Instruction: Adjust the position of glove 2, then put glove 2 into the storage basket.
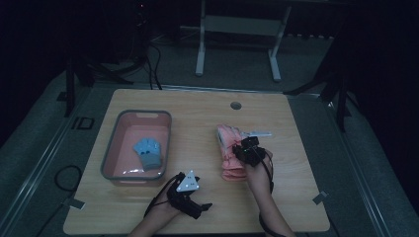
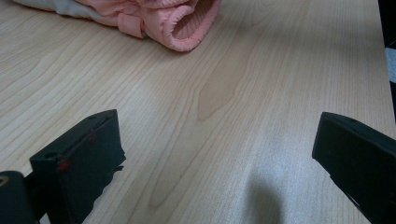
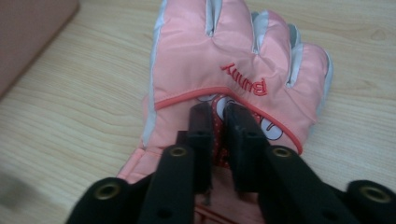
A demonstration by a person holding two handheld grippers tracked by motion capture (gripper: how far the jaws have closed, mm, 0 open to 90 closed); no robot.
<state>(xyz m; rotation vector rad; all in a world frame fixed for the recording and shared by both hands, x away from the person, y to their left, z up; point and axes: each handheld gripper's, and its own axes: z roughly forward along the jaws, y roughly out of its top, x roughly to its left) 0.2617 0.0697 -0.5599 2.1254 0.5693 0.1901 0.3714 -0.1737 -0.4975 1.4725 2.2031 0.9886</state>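
Note:
A pink glove (image 1: 228, 160) lies flat on the wooden table (image 1: 197, 118), right of the middle. In the right gripper view it (image 3: 233, 42) shows its back, with a red "Bunny" mark. My right gripper (image 3: 219, 112) points down onto the glove's back (image 1: 247, 150). Its jaws stand a narrow gap apart, and the glove's red dotted patch shows in that gap. My left gripper (image 1: 200, 207) rests low near the front edge, aimed at the glove's cuff (image 2: 182, 23). Its jaws (image 2: 215, 154) are wide open over bare wood.
A pink basin (image 1: 111, 148) with a grey rim stands at the left, with a blue glove (image 1: 148, 152) in it. A pale grey piece (image 1: 258, 133) sticks out behind the pink glove. A round hole (image 1: 235, 105) sits near the table's far edge.

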